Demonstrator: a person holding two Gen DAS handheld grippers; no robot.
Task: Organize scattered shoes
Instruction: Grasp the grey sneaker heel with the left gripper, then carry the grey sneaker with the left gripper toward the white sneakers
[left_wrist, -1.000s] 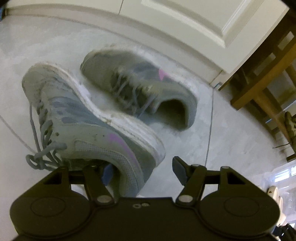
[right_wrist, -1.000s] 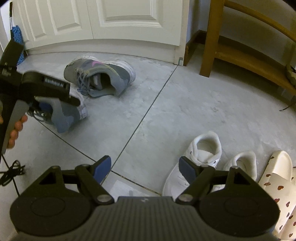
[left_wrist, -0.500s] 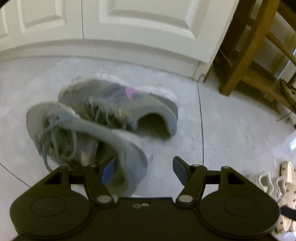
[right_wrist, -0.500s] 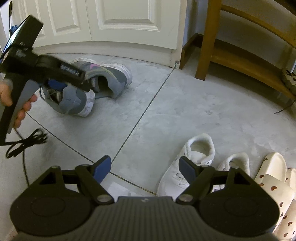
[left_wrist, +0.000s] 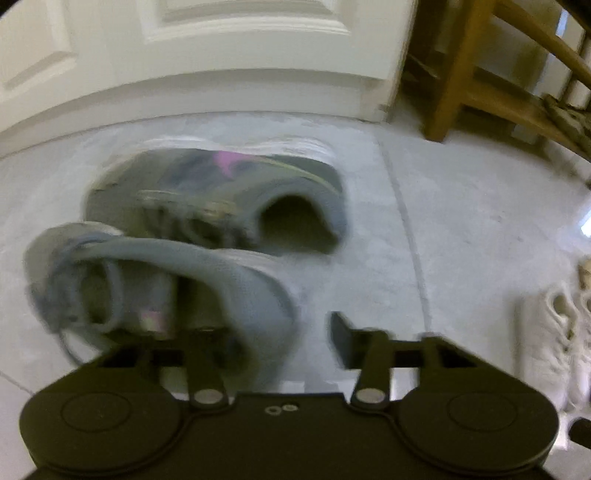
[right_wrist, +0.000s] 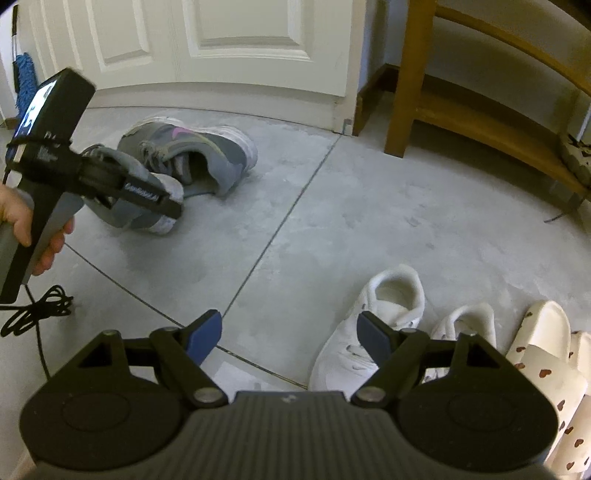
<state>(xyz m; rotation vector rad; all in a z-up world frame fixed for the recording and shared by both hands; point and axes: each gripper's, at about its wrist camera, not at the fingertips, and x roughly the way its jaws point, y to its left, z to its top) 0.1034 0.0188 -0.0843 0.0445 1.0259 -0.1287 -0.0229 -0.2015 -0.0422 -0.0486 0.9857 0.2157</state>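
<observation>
My left gripper holds a grey sneaker by its heel collar, one finger inside the shoe, and carries it off the floor; it also shows in the right wrist view. The jaws look wide, with the right finger apart from the shoe. The second grey sneaker with a pink logo lies on the floor by the white door. My right gripper is open and empty above the floor, near a pair of white sneakers.
White slides with heart prints sit right of the white sneakers. A wooden bench stands at the back right. A black cable lies on the floor at the left. The floor is grey tile.
The left gripper has lifted the grey sneaker and swung it upright and rightward, toward the second grey sneaker. The right gripper has barely moved.
</observation>
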